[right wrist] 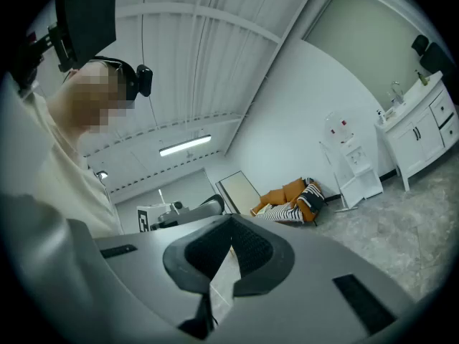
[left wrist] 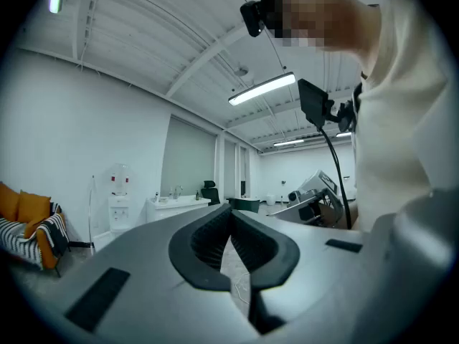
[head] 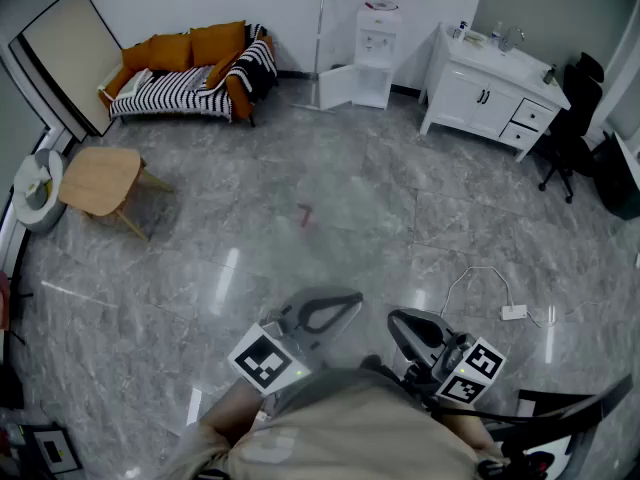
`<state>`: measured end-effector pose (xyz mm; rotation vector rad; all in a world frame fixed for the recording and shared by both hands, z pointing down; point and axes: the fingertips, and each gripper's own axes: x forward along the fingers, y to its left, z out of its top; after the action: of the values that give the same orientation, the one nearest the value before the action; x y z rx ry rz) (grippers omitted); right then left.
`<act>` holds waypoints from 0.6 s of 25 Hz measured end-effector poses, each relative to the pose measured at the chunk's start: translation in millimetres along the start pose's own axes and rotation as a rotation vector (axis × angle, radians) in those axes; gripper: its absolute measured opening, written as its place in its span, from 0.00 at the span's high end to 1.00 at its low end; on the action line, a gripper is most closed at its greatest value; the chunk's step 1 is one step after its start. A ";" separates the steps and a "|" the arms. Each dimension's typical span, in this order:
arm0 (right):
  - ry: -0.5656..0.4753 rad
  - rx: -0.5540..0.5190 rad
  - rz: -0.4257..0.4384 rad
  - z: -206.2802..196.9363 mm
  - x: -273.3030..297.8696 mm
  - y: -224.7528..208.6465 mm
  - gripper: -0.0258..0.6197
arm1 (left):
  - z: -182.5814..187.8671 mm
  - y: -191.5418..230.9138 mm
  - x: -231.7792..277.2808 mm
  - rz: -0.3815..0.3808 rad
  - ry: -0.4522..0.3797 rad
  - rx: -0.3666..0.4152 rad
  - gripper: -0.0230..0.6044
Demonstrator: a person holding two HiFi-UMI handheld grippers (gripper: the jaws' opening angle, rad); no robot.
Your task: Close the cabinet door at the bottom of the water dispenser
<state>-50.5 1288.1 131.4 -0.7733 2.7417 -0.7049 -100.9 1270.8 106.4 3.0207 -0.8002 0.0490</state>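
The white water dispenser point(head: 378, 36) stands against the far wall, across the room from me. Its bottom cabinet door point(head: 336, 86) hangs open, swung out to the left. Low in the head view, close to my body, are my left gripper point(head: 352, 299) and my right gripper point(head: 397, 319), both far from the dispenser. The left gripper view has its jaws shut and empty point(left wrist: 230, 214), with the dispenser point(left wrist: 118, 198) small at the left. In the right gripper view the jaws point(right wrist: 231, 221) also meet with nothing in them; the dispenser point(right wrist: 351, 156) and its open door point(right wrist: 349, 190) sit at the right.
An orange sofa with a striped blanket point(head: 190, 68) stands at the back left, a wooden side table point(head: 100, 180) nearer on the left. A white sink cabinet point(head: 490, 93) and black chair point(head: 570, 128) are right of the dispenser. A white cable with its plug point(head: 513, 312) lies on the floor.
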 end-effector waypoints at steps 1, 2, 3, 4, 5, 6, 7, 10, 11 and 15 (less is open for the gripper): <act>-0.005 0.005 -0.003 5.3 -9.4 -8.4 0.94 | 2.0 -3.0 12.4 -0.001 -0.003 -0.005 0.98; -0.011 0.009 -0.006 10.5 -18.6 -16.9 0.94 | 3.4 -6.0 24.6 -0.002 -0.004 -0.011 0.98; -0.017 0.012 -0.009 15.6 -27.3 -25.4 0.94 | 3.7 -8.7 36.8 -0.004 -0.001 -0.018 0.98; -0.024 0.013 -0.013 20.5 -35.6 -33.8 0.94 | 2.7 -11.2 48.8 -0.007 0.005 -0.023 0.98; -0.031 0.016 -0.015 25.0 -43.4 -41.6 0.94 | 1.4 -13.7 60.3 -0.010 0.014 -0.023 0.98; -0.037 0.022 -0.015 29.0 -50.9 -48.2 0.94 | 0.8 -16.5 71.0 -0.010 0.021 -0.022 0.98; -0.042 0.030 -0.011 32.6 -57.7 -53.8 0.94 | 1.0 -19.6 80.5 -0.010 0.025 -0.024 0.98; -0.045 0.047 0.002 40.1 -74.1 -68.5 0.94 | 1.1 -28.9 105.1 -0.017 0.041 -0.038 0.98; -0.045 0.054 0.006 41.3 -79.5 -73.2 0.94 | -0.3 -32.5 112.8 -0.020 0.050 -0.036 0.98; -0.056 0.095 0.029 44.7 -100.9 -92.3 0.94 | -4.2 -40.0 139.2 -0.006 0.077 -0.054 0.98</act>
<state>89.0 1255.7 145.5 -0.7198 2.6430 -0.7885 39.7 1236.9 115.1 2.9504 -0.7737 0.1412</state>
